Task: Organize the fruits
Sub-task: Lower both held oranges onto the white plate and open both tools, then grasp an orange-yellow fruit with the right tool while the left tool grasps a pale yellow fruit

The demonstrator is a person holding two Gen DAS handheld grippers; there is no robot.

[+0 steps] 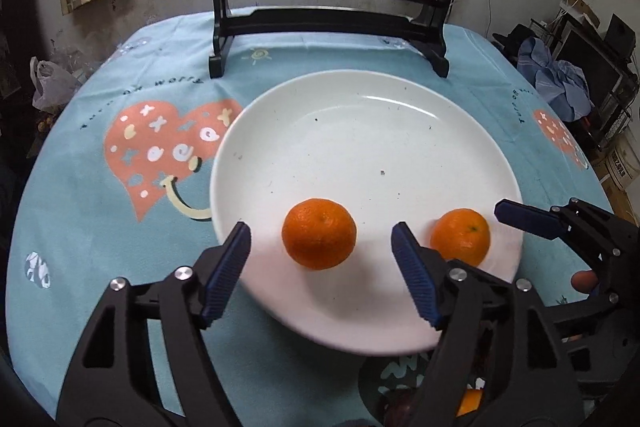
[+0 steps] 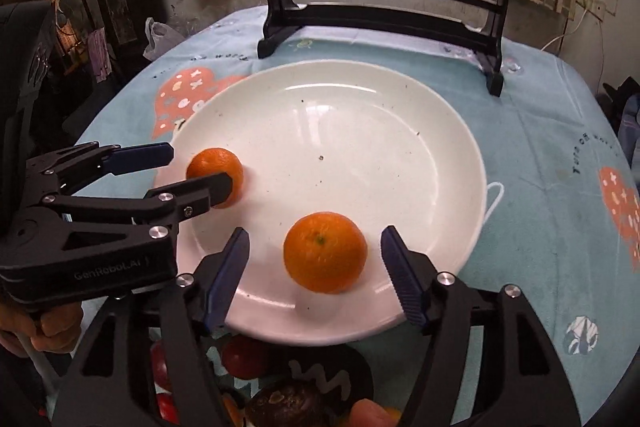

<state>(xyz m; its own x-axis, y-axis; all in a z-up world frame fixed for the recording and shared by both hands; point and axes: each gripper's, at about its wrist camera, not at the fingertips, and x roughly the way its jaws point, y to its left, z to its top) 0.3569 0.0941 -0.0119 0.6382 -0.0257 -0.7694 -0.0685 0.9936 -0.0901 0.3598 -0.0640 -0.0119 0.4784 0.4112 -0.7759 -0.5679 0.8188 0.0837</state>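
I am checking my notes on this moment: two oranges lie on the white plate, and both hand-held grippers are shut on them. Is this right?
Not quite. Two oranges do lie on the white plate, but neither hand-held gripper is shut. The left wrist view shows the left hand-held gripper open around its orange; the right wrist view shows the right hand-held gripper open likewise.

Plate [image 1: 400, 115] – glossy white ceramic. Oranges [image 1: 319, 233] – dimpled, matt peel. Tablecloth [image 1: 100, 227]: printed cloth, matt.

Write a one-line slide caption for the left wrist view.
Left claw open around one orange on the white plate; a second orange sits beside it.
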